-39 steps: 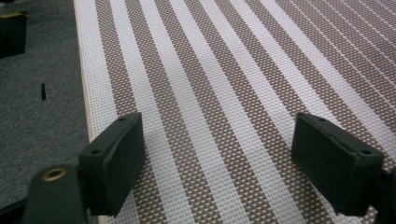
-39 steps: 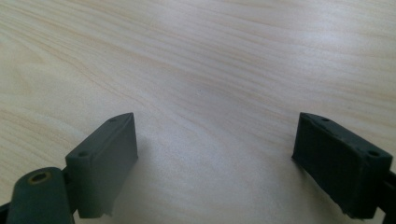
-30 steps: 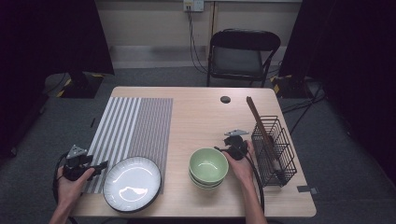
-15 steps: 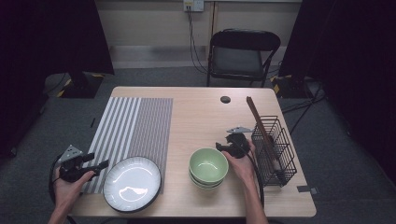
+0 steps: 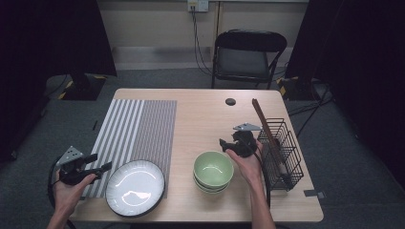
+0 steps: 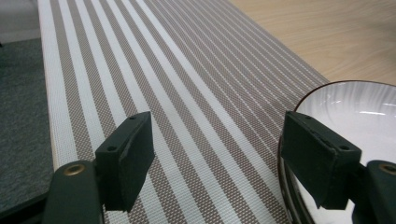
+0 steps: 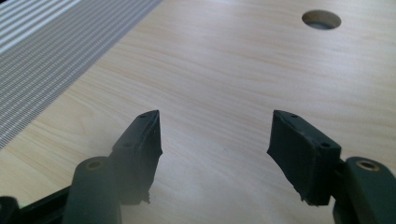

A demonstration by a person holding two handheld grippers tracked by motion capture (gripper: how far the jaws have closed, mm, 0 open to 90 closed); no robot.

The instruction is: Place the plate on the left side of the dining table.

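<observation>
My left gripper (image 5: 99, 161) hovers open at the table's front left corner, over the striped mat (image 5: 138, 126), its tips just left of the white plate (image 5: 135, 187). In the left gripper view its open jaws (image 6: 219, 154) frame the mat (image 6: 187, 93), with the plate's dark rim (image 6: 327, 86) by the right jaw. My right gripper (image 5: 223, 143) is held just behind the stacked green bowls (image 5: 213, 168), pointing left. In the right gripper view its jaws (image 7: 215, 144) are open over bare wood; they have just been closing a little, with nothing between them.
A black wire basket (image 5: 286, 157) holding a long brown stick (image 5: 265, 126) stands right of my right hand. A dark cable hole (image 5: 230, 101) sits at the table's back, also seen as the cable hole (image 7: 321, 19) ahead of the jaws. A folding chair (image 5: 248, 55) stands behind the table.
Both hands have lifted their grippers slightly. The right gripper's jaws have narrowed somewhat. The bowls, plate and basket have not moved.
</observation>
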